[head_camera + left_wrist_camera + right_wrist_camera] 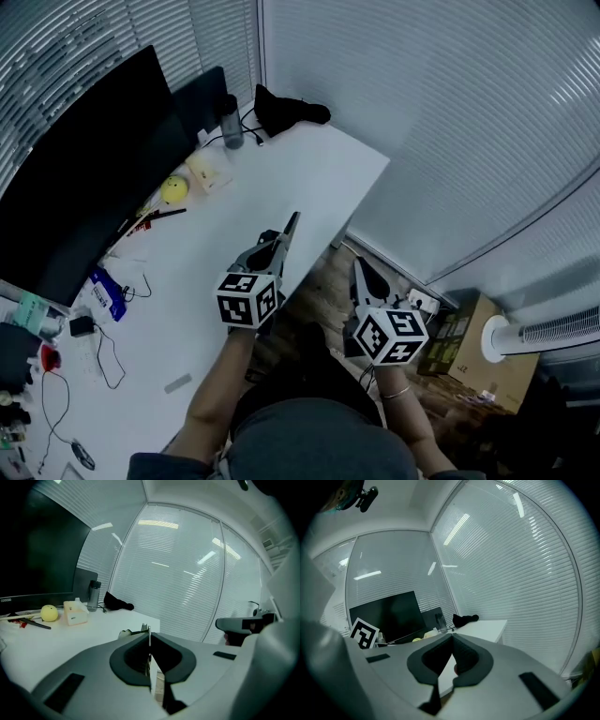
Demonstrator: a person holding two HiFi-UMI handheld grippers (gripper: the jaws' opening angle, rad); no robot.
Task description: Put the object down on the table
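My left gripper (292,220) hovers over the near right part of the white table (309,178), pointing toward its far end. Its jaws are shut (149,631) and I see nothing held between them. My right gripper (357,265) is off the table's right edge, above the floor, at about the same height. In the right gripper view its jaws (451,637) are also shut and empty. On the table's far left lie a yellow ball (173,189) (49,613) and a beige box (208,172) (75,612), both well away from the grippers.
A large dark monitor (84,178) lines the table's left side. A bottle (232,122) and a black cloth (286,111) sit at the far end. Cables and a blue packet (103,292) lie near left. A cardboard box (473,347) and a white fan (544,333) stand on the floor.
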